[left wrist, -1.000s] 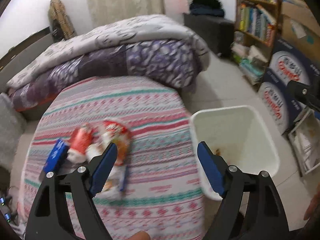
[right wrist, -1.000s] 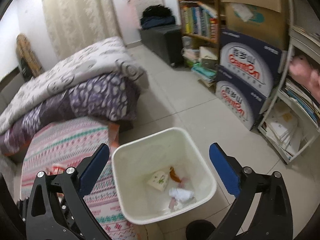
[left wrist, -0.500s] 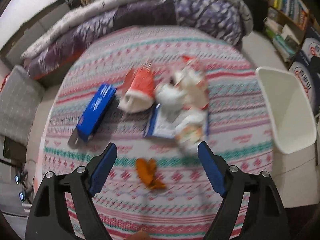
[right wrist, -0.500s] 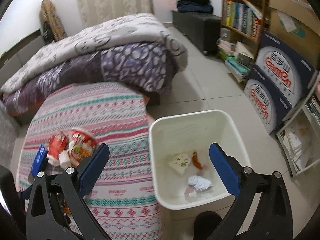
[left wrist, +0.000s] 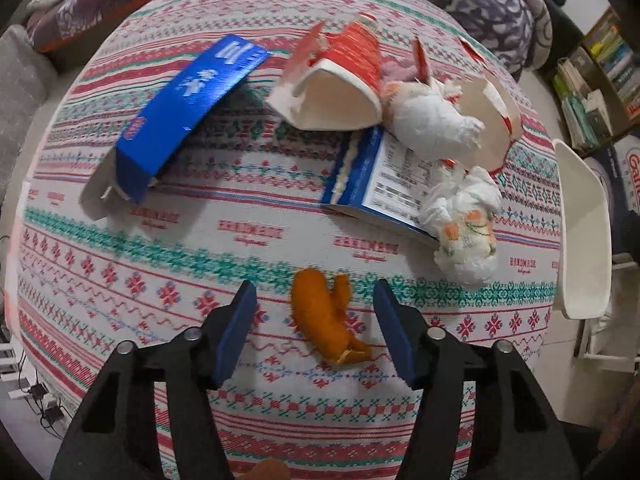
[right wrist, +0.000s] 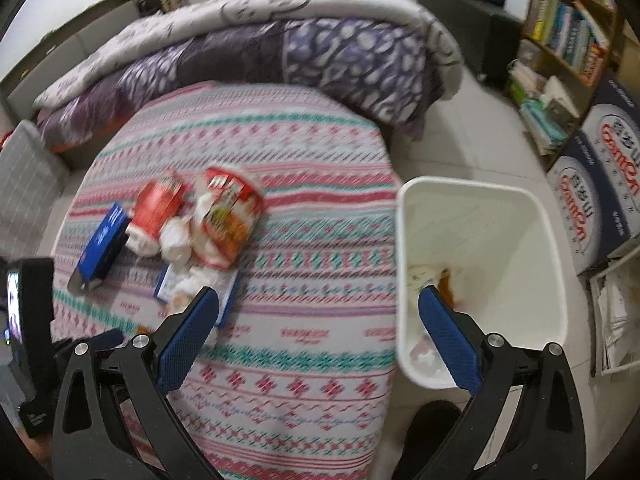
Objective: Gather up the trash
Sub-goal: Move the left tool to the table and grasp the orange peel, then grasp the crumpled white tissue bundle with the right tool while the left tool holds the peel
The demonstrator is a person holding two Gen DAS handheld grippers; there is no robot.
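An orange peel (left wrist: pixel 328 320) lies on the patterned tablecloth (left wrist: pixel 200 248), between the open jaws of my left gripper (left wrist: pixel 314 300), just above it. Further back lie a blue carton (left wrist: pixel 188 108), a torn red paper cup (left wrist: pixel 340 80), crumpled white tissue (left wrist: pixel 428 124), a blue-white flat box (left wrist: pixel 384 180) and a printed tissue wad (left wrist: pixel 464 236). My right gripper (right wrist: pixel 316 300) is open and empty, above the table edge beside the white bin (right wrist: pixel 480 216), which holds some scraps. The trash pile also shows in the right wrist view (right wrist: pixel 192 224).
Folded purple and grey quilts (right wrist: pixel 280 52) lie behind the table. A bookshelf (right wrist: pixel 568 48) and blue-white cartons (right wrist: pixel 600 184) stand at the right. The bin also shows at the right in the left wrist view (left wrist: pixel 584 232). Tiled floor (right wrist: pixel 472 132) surrounds the bin.
My left gripper has swung from the bin side to over the table and come down close to the orange peel. My right gripper has turned left, from the bin toward the table.
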